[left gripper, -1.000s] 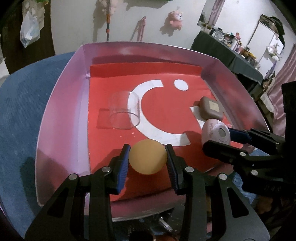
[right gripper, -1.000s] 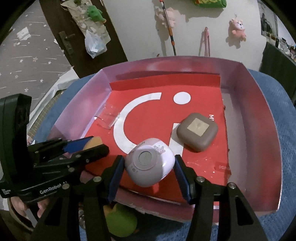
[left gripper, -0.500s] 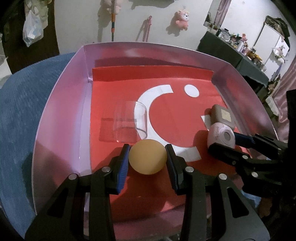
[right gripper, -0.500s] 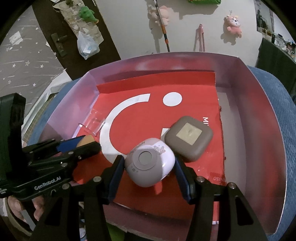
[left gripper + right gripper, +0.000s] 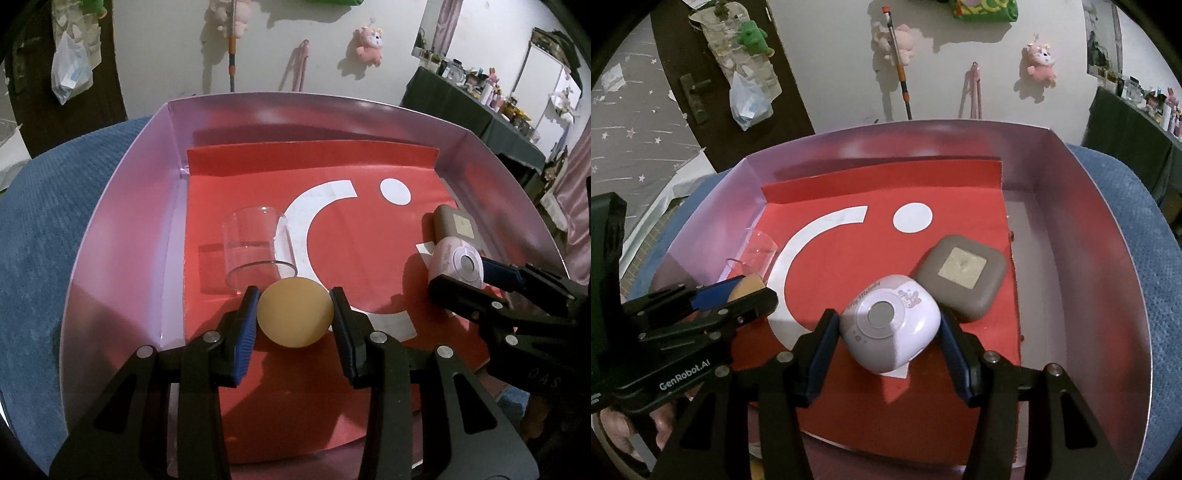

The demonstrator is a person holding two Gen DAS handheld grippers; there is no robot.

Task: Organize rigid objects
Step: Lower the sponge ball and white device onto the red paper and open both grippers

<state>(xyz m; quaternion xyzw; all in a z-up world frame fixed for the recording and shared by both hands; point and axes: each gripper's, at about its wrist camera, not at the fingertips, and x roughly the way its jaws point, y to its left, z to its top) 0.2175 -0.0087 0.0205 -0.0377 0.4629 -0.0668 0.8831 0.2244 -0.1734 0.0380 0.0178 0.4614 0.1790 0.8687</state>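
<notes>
Gripping ball (image 5: 294,312) beside glass (image 5: 258,251), tray wall (image 5: 122,243) left, open center

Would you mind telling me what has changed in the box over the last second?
Both grippers have carried their loads further into the box: the left gripper brought the ball up to the glass, and the right gripper brought the pink gadget up against the brown case. Both grips are unchanged, nothing was released, and glass and case lie where they were.
</notes>
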